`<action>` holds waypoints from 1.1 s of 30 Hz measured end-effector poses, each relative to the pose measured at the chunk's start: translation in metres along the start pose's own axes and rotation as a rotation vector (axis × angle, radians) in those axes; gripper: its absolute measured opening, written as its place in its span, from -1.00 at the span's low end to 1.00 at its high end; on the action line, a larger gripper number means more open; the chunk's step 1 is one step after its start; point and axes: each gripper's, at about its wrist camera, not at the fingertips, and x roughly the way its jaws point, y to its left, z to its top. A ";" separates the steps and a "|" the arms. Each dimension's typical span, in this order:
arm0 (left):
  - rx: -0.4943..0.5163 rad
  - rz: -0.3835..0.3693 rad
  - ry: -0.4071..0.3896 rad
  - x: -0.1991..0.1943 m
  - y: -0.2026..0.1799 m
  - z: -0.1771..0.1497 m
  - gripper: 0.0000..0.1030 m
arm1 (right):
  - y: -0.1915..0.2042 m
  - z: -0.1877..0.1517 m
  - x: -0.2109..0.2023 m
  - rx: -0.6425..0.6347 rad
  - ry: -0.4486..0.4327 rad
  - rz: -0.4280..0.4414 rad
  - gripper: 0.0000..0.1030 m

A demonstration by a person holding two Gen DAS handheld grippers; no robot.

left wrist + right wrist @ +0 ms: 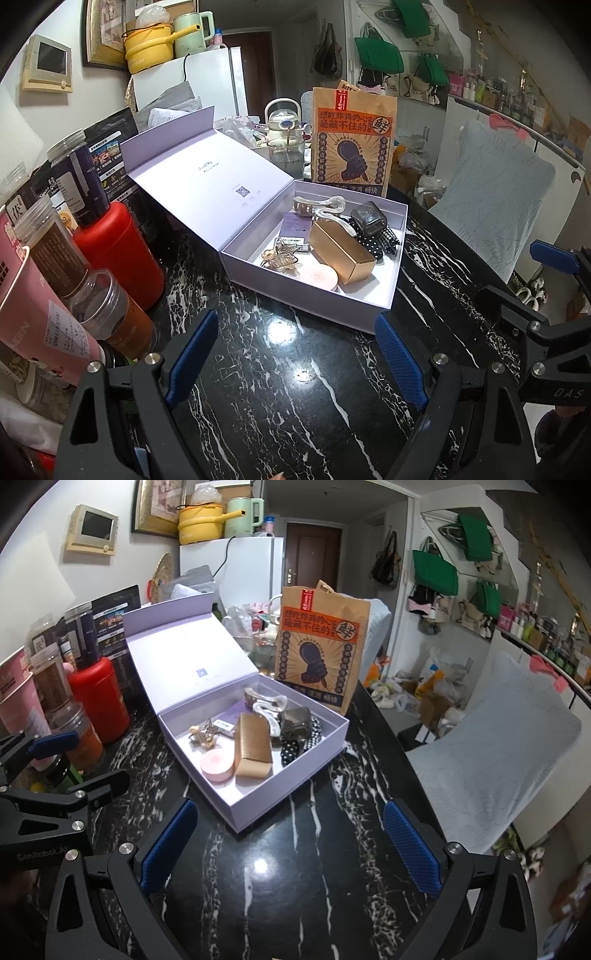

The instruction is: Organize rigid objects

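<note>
Room: cluttered home, white fridge (236,565) at the back with a yellow pot (199,522) on top, green bags (436,572) hung on the right wall.
Table: black marble with white veins (295,867), carrying everything below.
Box: lavender gift box (258,790) near the table's middle, lid flipped up and back on its left side.
Paper bag: brown printed bag (321,646) upright just behind the box.
Jars: red canister (118,251) and clear jars (59,251) crowded at the table's left edge.
Box contents: gold carton (341,253), pink round compact (321,277) touching its near end, dark square bottle (369,218), polka-dot fabric piece (380,240), pale hair claw (321,210), gold hair clip (279,254), purple card (295,225).
Left tongs: (295,354) tilted down toward the box, blue pads spread wide, only bare table between them.
Right tongs: (291,845) angled down likewise beside the left pair, pads spread, holding nothing.
</note>
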 end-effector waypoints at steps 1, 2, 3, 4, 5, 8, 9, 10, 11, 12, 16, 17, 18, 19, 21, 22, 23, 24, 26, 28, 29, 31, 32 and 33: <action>0.000 -0.001 0.000 0.000 0.000 0.000 0.70 | 0.000 0.000 0.000 0.001 0.001 -0.001 0.99; 0.000 -0.001 0.000 0.000 0.000 0.000 0.70 | -0.001 0.000 0.000 0.001 0.002 -0.001 0.99; 0.000 0.000 0.000 0.000 0.000 0.000 0.70 | -0.001 0.000 0.000 0.002 0.001 -0.002 0.99; 0.002 0.001 0.000 0.000 0.000 0.000 0.70 | -0.001 -0.001 0.000 0.002 0.001 -0.003 0.99; 0.006 0.005 -0.002 -0.001 0.000 0.000 0.70 | -0.001 0.000 0.000 0.003 0.001 -0.003 0.99; 0.016 0.010 -0.001 -0.001 -0.002 -0.001 0.70 | -0.001 -0.001 0.000 0.001 0.002 -0.007 0.99; 0.017 0.007 0.000 -0.002 -0.002 -0.001 0.70 | -0.002 -0.001 0.000 0.002 0.002 -0.008 0.99; 0.018 0.005 0.000 -0.002 -0.003 -0.002 0.70 | -0.002 -0.001 0.000 0.002 0.003 -0.008 0.99; 0.019 0.006 0.000 -0.002 -0.003 -0.002 0.70 | -0.002 -0.001 0.000 0.002 0.003 -0.008 0.99; 0.020 0.007 0.000 -0.003 -0.003 -0.002 0.70 | -0.002 -0.001 0.000 0.002 0.003 -0.008 0.99; 0.026 0.008 0.001 -0.003 -0.005 -0.003 0.70 | -0.003 -0.001 0.000 0.003 0.003 -0.012 0.99; 0.026 0.008 0.001 -0.004 -0.005 -0.003 0.70 | -0.003 -0.001 0.000 0.003 0.004 -0.012 0.99; 0.026 0.008 0.002 -0.003 -0.005 -0.003 0.70 | -0.003 -0.002 0.000 0.003 0.003 -0.013 0.99; 0.025 0.007 0.002 -0.003 -0.005 -0.003 0.70 | -0.003 -0.002 0.000 0.003 0.003 -0.014 0.99; 0.024 0.006 0.005 -0.003 -0.005 -0.003 0.70 | -0.004 -0.002 -0.001 0.003 0.002 -0.015 0.99; 0.024 0.006 0.007 -0.003 -0.005 -0.004 0.70 | -0.004 -0.002 -0.001 0.003 0.002 -0.015 0.99; 0.025 0.007 0.009 -0.003 -0.006 -0.004 0.70 | -0.004 -0.002 -0.001 0.003 0.002 -0.015 0.99; 0.025 0.007 0.011 -0.003 -0.006 -0.004 0.70 | -0.004 -0.002 -0.001 0.003 0.002 -0.016 0.99; 0.026 0.005 0.009 -0.004 -0.007 -0.004 0.70 | -0.004 -0.002 -0.001 0.003 0.002 -0.017 0.99; 0.027 0.002 0.010 -0.005 -0.007 -0.004 0.70 | -0.005 -0.003 -0.001 0.005 0.002 -0.020 0.99; 0.028 0.002 0.010 -0.005 -0.007 -0.004 0.70 | -0.006 -0.003 -0.001 0.007 0.002 -0.021 0.99; 0.028 0.002 0.012 -0.004 -0.007 -0.004 0.70 | -0.007 -0.003 -0.002 0.009 0.002 -0.023 0.99; 0.028 0.003 0.012 -0.004 -0.007 -0.004 0.70 | -0.007 -0.003 -0.002 0.009 0.001 -0.024 0.99; 0.028 0.002 0.014 -0.004 -0.007 -0.004 0.70 | -0.007 -0.003 -0.002 0.009 0.001 -0.024 0.99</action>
